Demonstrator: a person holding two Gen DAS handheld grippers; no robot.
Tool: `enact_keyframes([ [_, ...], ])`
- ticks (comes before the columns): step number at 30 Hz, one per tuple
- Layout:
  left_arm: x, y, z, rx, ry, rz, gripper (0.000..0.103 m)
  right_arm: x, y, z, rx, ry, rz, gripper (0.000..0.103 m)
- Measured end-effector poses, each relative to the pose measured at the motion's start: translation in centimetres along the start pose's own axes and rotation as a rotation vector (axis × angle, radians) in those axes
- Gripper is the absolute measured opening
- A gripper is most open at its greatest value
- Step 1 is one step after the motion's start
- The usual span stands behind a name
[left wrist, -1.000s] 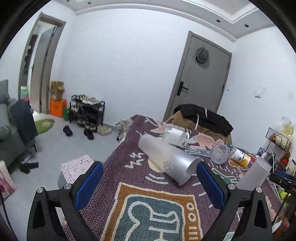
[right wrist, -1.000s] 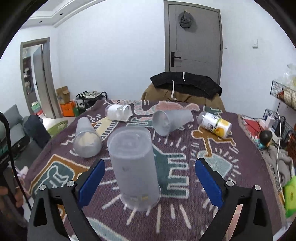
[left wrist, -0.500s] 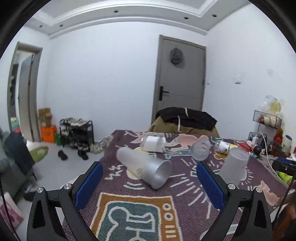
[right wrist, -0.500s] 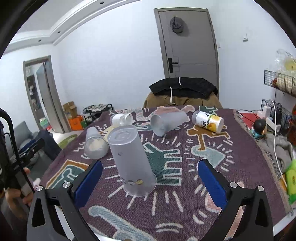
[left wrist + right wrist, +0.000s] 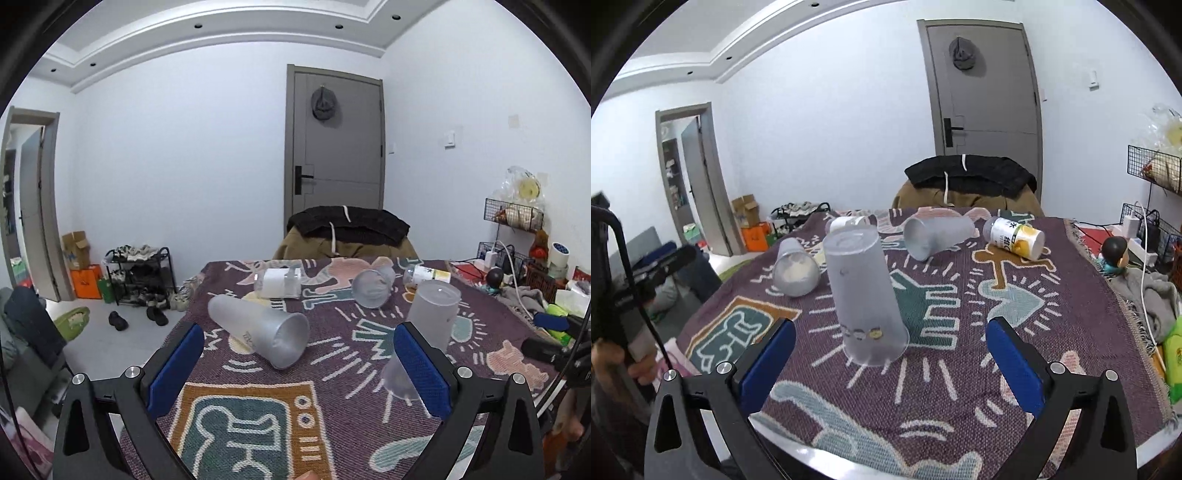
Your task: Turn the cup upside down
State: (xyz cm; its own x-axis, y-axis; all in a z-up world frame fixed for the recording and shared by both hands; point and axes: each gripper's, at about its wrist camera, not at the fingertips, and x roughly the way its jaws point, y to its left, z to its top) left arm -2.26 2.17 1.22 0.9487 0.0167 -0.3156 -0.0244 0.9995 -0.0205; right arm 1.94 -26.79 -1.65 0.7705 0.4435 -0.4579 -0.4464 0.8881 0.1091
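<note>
The cup [image 5: 866, 295] is seen standing mouth-down on the bench [image 5: 1052, 332], between the spread, empty fingers of the right gripper [image 5: 890, 363]. The left gripper [image 5: 297, 363] is likewise held apart, empty. Withdrawal should be made straight back, so the cup is not tipped.

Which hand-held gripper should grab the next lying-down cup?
Probably the left hand-held gripper. A frosted cup on its side lies right ahead of its open fingers. The right hand-held gripper faces the upside-down cup, which already stands on its rim.
</note>
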Motion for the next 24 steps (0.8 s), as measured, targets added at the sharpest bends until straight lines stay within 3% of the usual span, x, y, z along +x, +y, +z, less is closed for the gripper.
enact_keyframes([
  [11, -0.5, -2.4, -1.4, 0.068, 0.026, 0.002, 0.103, -1.2, -0.2, -1.7, -0.018, -0.032, -0.017, 0.103],
  [24, -0.5, -1.3, -2.8, -0.023, 0.045, -0.007, 0.103, -1.4, -0.7, -2.3, 0.005, -0.048, -0.063, 0.103],
])
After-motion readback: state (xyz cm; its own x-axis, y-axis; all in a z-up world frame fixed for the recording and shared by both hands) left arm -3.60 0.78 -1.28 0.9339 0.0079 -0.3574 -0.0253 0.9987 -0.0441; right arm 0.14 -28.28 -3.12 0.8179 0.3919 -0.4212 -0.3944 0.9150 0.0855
